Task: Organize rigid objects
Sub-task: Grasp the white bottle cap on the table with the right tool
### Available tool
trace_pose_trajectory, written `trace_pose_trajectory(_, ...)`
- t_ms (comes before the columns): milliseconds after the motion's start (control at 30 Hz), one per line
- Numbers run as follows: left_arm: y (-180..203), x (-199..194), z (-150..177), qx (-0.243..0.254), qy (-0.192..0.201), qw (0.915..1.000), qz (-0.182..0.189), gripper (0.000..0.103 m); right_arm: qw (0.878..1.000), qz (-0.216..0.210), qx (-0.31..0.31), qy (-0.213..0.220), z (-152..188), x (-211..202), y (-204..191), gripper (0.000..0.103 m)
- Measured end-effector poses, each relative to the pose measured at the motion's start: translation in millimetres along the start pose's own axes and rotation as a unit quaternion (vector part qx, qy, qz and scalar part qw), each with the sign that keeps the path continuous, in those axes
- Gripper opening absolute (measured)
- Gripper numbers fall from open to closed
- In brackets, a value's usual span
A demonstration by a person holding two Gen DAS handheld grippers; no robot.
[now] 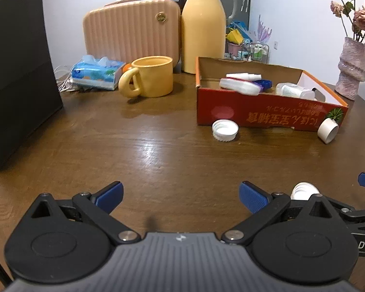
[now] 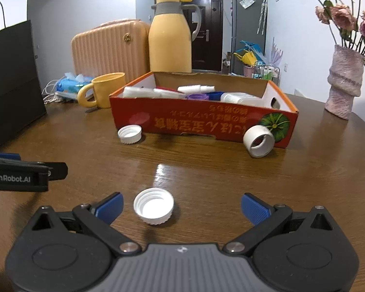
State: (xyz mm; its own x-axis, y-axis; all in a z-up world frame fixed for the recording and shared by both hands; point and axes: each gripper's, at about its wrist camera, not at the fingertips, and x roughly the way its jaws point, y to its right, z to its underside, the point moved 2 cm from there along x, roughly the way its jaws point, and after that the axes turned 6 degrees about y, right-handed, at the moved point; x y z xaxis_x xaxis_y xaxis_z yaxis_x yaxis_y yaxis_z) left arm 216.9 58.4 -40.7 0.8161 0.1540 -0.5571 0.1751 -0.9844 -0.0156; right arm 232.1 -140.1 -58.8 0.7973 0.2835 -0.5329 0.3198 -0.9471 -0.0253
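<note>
A: Right claw [image 2: 181, 206] spread wide around white ribbed plastic cap [image 2: 153, 205], mouth up on brown wooden surface [image 2: 206, 170], apparently for pinching.

B: Left claw [image 1: 181, 196] spread, empty, waiting; red cardboard box [image 2: 202, 124] beyond, already holding bottles.

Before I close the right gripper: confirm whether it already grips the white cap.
No. The right gripper is open, and the white cap lies on the table between its fingers, untouched.
</note>
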Motion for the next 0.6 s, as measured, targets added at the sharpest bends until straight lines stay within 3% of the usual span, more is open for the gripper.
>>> trace_pose_trajectory(300, -11, 4, 10, -0.008, -0.014, 0.9999, 0.001, 0.103, 1.0, -0.01, -0.009, -0.024, 8, 19, -13, 0.091)
trace_pose_trajectory(600, -12, 5, 13, -0.011, -0.017, 0.9998, 0.008, 0.103, 0.999, -0.021, -0.018, -0.034, 9, 26, -19, 0.06)
